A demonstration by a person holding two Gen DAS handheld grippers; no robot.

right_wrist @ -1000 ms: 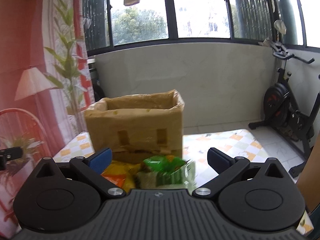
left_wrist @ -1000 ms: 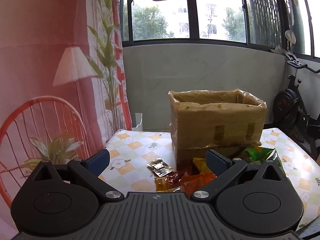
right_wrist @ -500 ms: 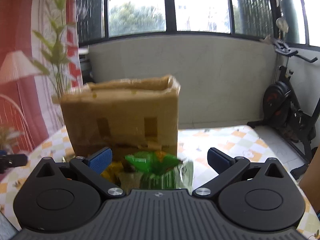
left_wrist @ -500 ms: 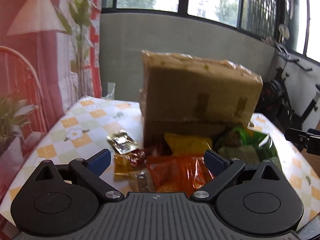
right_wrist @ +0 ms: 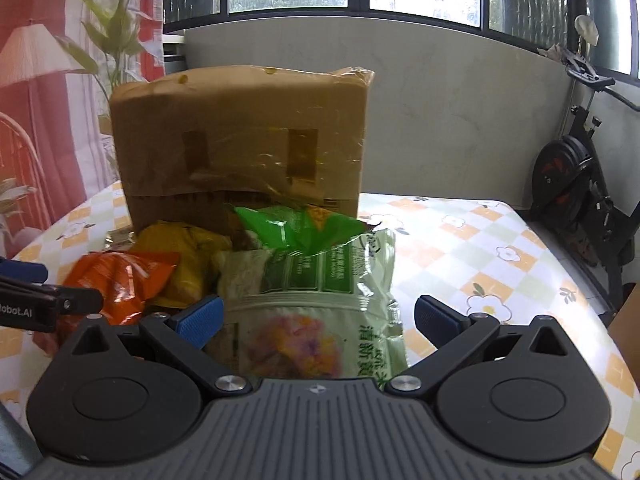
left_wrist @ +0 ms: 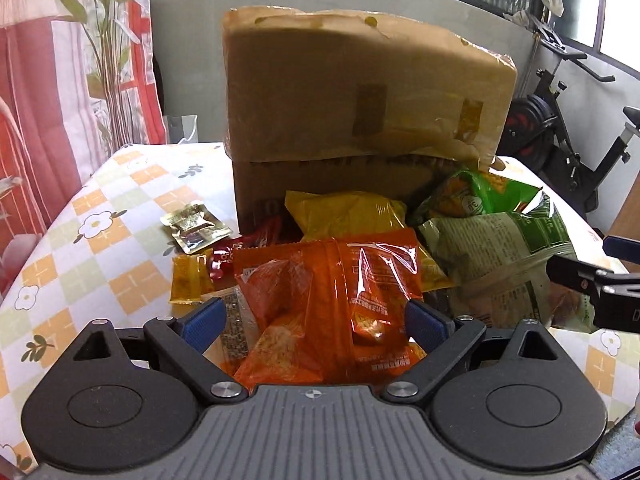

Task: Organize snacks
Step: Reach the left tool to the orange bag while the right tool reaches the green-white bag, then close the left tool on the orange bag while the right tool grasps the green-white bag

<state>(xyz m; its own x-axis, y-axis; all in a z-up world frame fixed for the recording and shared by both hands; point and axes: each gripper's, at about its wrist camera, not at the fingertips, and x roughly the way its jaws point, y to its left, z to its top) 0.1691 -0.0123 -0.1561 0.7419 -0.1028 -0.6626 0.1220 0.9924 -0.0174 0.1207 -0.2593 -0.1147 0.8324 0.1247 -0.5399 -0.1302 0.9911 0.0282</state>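
A pile of snack packets lies on the checked tablecloth in front of a taped cardboard box (left_wrist: 360, 112). My left gripper (left_wrist: 316, 324) is open, its fingers on either side of an orange packet (left_wrist: 332, 296). Behind that lie a yellow packet (left_wrist: 348, 212), small sauce sachets (left_wrist: 192, 226) and a red wrapper (left_wrist: 244, 244). My right gripper (right_wrist: 318, 318) is open around a pale green bag (right_wrist: 316, 312), which also shows in the left wrist view (left_wrist: 500, 256). A bright green bag (right_wrist: 296, 228) lies behind it, against the box (right_wrist: 244, 144).
The table (right_wrist: 492, 248) runs to the right of the pile. An exercise bike (right_wrist: 580, 184) stands beyond the table's right edge. A red and white curtain (left_wrist: 60, 92) hangs at the left. The right gripper's finger (left_wrist: 592, 280) shows at the left wrist view's right edge.
Both grippers have come down and forward onto the snack pile. The orange packet now lies between the left fingers and the pale green bag between the right fingers.
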